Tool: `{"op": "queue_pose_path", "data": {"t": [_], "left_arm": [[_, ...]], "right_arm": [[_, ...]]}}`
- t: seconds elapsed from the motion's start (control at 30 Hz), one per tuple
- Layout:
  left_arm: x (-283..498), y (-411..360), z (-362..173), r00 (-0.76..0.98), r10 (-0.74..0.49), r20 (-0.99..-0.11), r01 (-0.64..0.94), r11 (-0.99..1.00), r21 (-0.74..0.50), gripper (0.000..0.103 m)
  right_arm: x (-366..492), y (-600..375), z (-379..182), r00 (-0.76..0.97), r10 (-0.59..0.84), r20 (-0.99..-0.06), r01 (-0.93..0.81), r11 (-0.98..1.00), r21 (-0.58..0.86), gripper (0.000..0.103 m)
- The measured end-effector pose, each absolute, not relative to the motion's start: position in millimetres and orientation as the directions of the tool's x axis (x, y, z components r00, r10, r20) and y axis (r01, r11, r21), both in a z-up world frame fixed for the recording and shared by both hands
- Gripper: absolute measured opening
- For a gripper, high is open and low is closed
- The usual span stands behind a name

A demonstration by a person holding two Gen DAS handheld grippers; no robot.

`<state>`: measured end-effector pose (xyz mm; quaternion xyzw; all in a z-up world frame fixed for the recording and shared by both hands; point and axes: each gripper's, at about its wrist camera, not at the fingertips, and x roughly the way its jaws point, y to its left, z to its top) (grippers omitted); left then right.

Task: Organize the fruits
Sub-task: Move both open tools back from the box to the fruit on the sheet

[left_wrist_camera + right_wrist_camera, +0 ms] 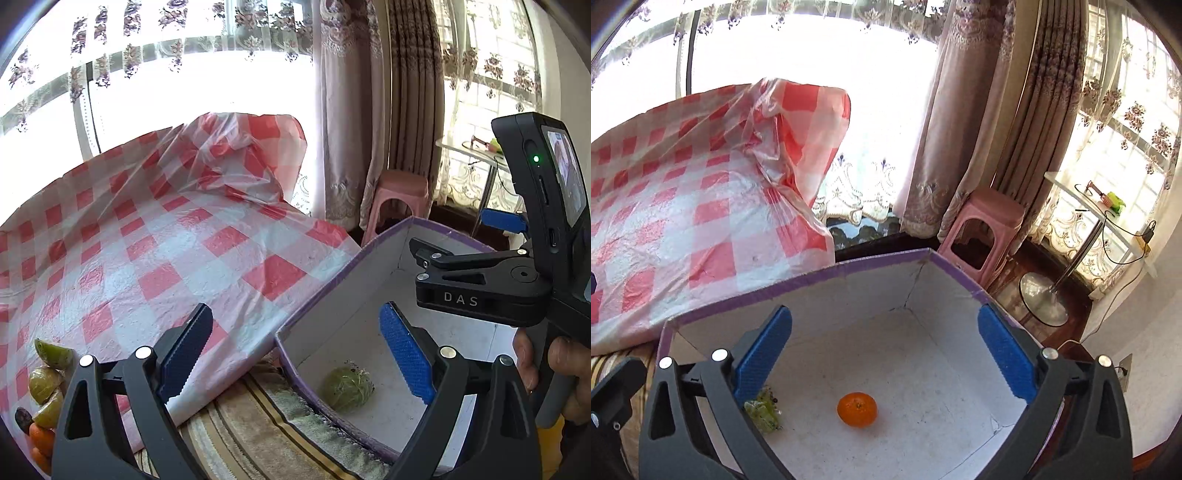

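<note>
You were mid-sort: both grippers, left [297, 354] and right [884, 356], gaped empty over the box [798, 286]. Box held two: orange [857, 409] at centre, green fruit [347, 388] at its 9 o'clock. Roughly six remained in the pile [46, 391] at left's 8 o'clock. Judged next: left fetches one.

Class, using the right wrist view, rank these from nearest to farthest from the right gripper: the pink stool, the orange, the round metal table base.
1. orange: inside the box, below the right gripper.
2. pink stool: beyond the box's far corner.
3. round metal table base: on the floor, right; too close to the stool to call.
</note>
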<state>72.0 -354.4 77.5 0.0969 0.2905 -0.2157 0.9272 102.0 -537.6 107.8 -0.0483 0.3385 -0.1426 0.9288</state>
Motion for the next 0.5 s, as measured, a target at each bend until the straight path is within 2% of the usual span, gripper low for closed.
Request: {"op": "queue_pose_path", "data": {"t": [0.1, 0.2, 0.33, 0.5], "left_arm": [[59, -330, 87, 0.775, -0.360, -0.519, 0.438, 0.898, 0.032, 0.089], [52, -305, 94, 0.783, -0.379, -0.494, 0.438, 0.899, 0.005, 0.089], [48, -268, 93, 0.783, -0.343, -0.519, 0.388, 0.921, -0.022, 0.089], [34, -209, 92, 0.798, -0.328, -0.505, 0.317, 0.942, -0.112, 0.089]], "right_arm": [[97, -519, 119, 0.764, -0.259, -0.591, 0.205, 0.966, -0.159, 0.101], [91, -498, 128, 0.794, -0.207, -0.571, 0.162, 0.978, -0.130, 0.101], [86, -465, 131, 0.805, -0.121, -0.581, 0.073, 0.992, -0.105, 0.101], [83, -422, 123, 0.778, 0.033, -0.627, -0.071, 0.997, -0.036, 0.101]]}}
